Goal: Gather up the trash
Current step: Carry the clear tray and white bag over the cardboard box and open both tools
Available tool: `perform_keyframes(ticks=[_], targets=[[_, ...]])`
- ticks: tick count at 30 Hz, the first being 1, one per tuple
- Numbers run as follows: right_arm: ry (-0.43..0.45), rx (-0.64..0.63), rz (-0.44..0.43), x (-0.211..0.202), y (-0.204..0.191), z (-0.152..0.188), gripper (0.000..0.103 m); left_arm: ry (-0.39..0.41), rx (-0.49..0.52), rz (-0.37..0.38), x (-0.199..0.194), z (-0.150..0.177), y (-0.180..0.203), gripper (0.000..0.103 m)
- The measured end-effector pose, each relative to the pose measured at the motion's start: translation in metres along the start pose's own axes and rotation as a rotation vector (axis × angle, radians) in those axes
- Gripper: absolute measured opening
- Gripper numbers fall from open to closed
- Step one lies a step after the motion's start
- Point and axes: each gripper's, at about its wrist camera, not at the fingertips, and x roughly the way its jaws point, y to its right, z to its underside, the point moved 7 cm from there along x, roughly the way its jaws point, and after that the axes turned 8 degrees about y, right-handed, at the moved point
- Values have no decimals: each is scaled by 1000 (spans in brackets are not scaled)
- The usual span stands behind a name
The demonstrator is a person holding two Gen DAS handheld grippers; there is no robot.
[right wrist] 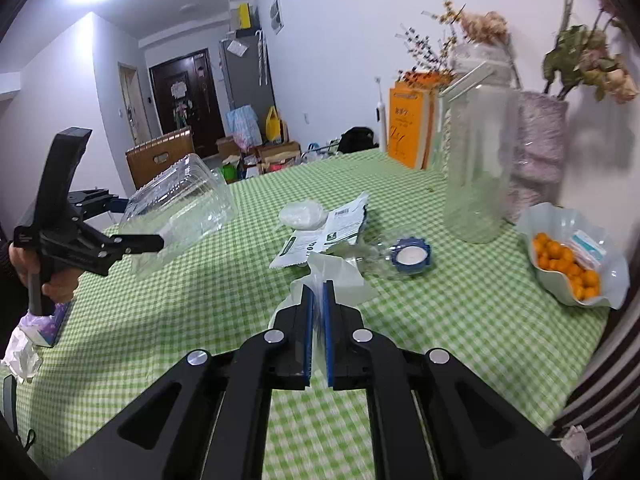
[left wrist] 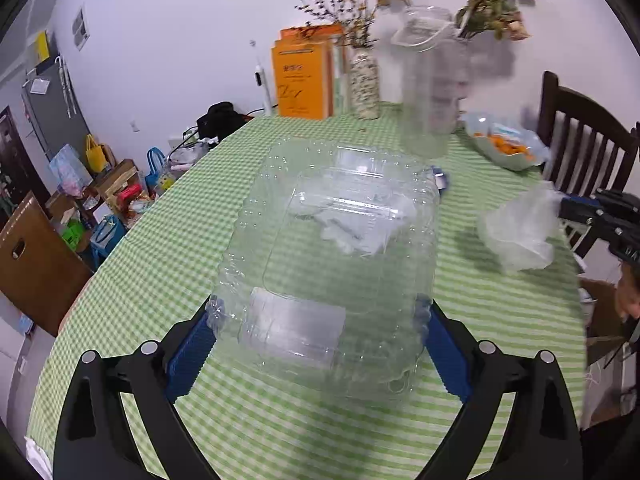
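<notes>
While clamped, the clear clamshell box [left wrist: 328,256] spans the left jaws.

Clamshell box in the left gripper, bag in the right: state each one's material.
Clamshell box: apparently thin, rigid clear plastic, glossy; the tablecloth shows through its ribbed walls. Bag: likely soft, translucent plastic film, since it crumples between the pads.

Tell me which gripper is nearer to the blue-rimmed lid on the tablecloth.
Right. The right gripper, shut on a clear plastic bag, sits just short of the blue-rimmed lid. The left gripper holds a clear clamshell box farther off, across the table.
</notes>
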Motion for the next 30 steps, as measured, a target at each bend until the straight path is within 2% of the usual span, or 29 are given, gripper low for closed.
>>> perform_keyframes(ticks=[3,8,12,15,18,21,24,30], targets=[[15,3,24,-22,7,4,5,-8,-19,10,-14,-8,32,92],[27,14,81,-58,28,17,5,28,27,61,-34,-22,89,92],[32,37,143,-91,55,33,5,19,28,145,-45,-28,149,92],[33,61,197,-116,78,45,5,33,73,213,-50,-30,200,92],[33,89,252,-141,104,61,5,40,117,248,-47,-28,241,93],[31,145,314,-169,135,81,5,-12,118,304,-38,-22,285,93],[10,180,366,-191,159,103,5,-27,180,347,-32,-15,333,93],[-77,226,450,-230,199,155,5,-104,221,468,-10,10,421,93]])
